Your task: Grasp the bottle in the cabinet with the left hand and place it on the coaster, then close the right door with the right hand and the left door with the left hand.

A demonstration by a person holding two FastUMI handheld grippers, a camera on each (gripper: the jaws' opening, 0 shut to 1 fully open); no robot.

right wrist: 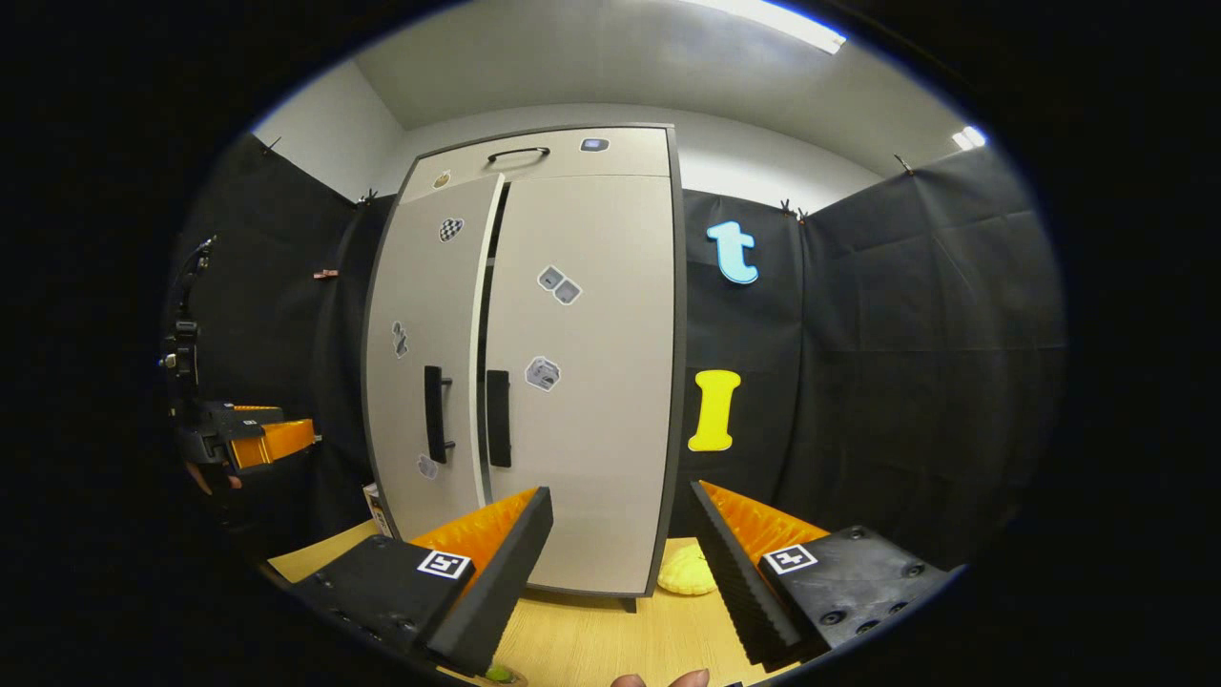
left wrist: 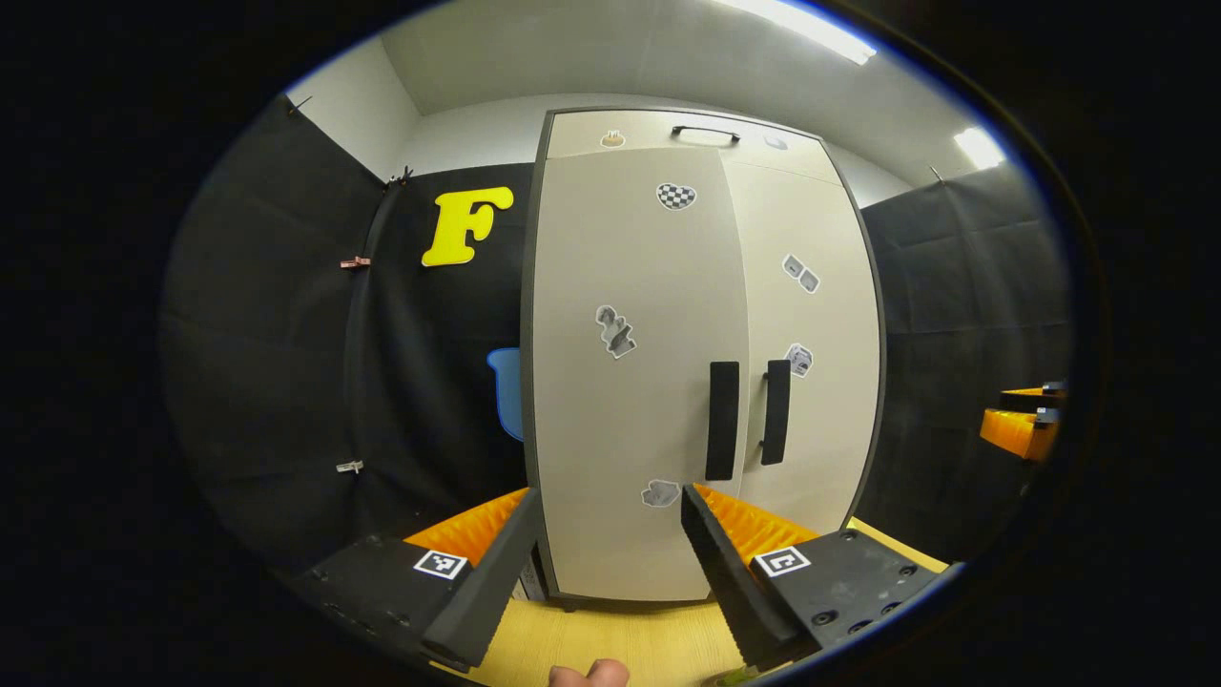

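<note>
Wooden tabletop (left wrist: 610, 639) carries the cabinet (left wrist: 701, 353), doors nearly closed, bottle not visible; both grippers' fingers (left wrist: 501, 572) spread empty, so the left door (right wrist: 424, 363), slightly ajar, may stay unlatched.

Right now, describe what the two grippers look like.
Each gripper, left gripper and right gripper, has two black wedge-shaped fingers with ribbed orange backing, on black blocks with small screws. Each block carries a square black-and-white marker.
</note>
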